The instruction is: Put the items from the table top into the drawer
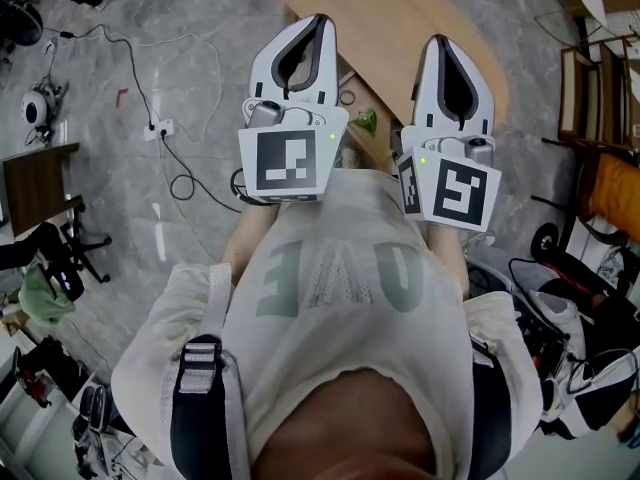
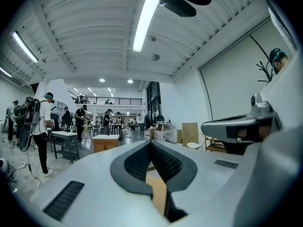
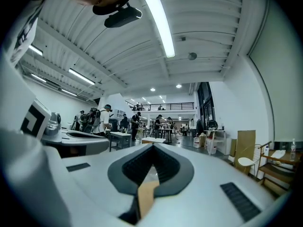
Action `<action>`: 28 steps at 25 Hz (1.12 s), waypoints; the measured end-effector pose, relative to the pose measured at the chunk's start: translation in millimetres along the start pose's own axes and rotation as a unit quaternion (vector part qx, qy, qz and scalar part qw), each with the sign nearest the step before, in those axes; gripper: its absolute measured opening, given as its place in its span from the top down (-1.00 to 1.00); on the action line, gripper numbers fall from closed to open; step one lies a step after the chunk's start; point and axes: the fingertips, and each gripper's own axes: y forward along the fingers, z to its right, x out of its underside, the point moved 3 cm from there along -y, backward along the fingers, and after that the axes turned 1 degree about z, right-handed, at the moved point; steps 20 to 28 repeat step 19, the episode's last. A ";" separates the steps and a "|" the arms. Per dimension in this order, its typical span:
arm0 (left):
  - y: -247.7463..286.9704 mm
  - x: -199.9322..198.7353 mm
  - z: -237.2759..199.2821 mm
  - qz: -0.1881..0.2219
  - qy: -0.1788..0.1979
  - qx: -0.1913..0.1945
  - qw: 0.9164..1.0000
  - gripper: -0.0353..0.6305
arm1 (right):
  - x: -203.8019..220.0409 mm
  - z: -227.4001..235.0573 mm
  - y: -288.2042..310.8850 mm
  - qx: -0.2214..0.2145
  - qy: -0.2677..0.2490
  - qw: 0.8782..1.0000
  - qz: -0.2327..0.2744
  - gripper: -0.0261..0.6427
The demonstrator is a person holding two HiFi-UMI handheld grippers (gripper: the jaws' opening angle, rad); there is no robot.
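I hold both grippers level in front of my chest, side by side. In the head view my left gripper (image 1: pixel 318 18) and my right gripper (image 1: pixel 438 40) point away from me toward a light wooden table top (image 1: pixel 400 28). A small green item (image 1: pixel 368 121) and a dark ring (image 1: pixel 346 97) show between the two grippers, near the table's edge. In the left gripper view the left gripper (image 2: pixel 151 143) has its jaws together with nothing in them. The right gripper (image 3: pixel 152 146) is likewise shut and empty. No drawer is in sight.
Cables and a white power strip (image 1: pixel 158 128) lie on the grey floor at left, by a dark side table (image 1: pixel 35 183). A wooden shelf (image 1: pixel 590 88) and black gear stand at right. Both gripper views look into a hall with people at work tables (image 2: pixel 66 136).
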 end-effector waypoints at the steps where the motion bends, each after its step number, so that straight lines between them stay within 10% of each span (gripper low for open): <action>1: -0.4 0.8 0.1 -0.002 0.001 0.001 1.000 0.87 | 0.8 -1.0 -0.5 0.000 -0.001 1.000 -0.001 0.91; 13: -9.3 25.1 8.4 -0.063 -0.002 0.009 0.998 0.87 | 60.3 -6.6 -4.2 -0.007 0.092 0.990 -0.110 0.91; 28: -12.5 33.3 6.2 -0.077 -0.004 0.003 0.997 0.87 | 63.3 -11.6 -6.2 -0.013 0.087 0.990 -0.110 0.91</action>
